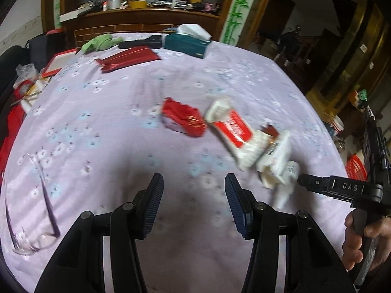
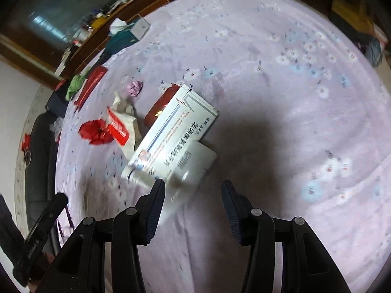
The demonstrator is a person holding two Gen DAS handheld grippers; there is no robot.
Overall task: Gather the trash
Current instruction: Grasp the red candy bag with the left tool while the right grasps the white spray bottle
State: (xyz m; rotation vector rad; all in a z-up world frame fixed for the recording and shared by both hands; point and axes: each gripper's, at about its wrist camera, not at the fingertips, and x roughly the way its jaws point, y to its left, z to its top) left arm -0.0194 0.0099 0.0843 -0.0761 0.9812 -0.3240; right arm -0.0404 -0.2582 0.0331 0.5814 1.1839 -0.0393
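A white medicine box (image 2: 174, 144) lies flat on the lilac flowered bedspread (image 2: 293, 97), just ahead of the right gripper (image 2: 193, 207), whose jaws are spread, empty. Beside the box, a red-and-white packet (image 2: 121, 127), then crumpled red wrapper (image 2: 95, 131). Left gripper (image 1: 194, 202) released too; bare cloth before it. Beyond the box, a teal tissue box (image 1: 187, 44) near the wooden headboard (image 1: 146, 17).

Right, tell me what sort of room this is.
Most likely a bedroom at home: a bed under a lilac flowered sheet, a wooden headboard with a cluttered shelf, and a tissue box on the sheet.
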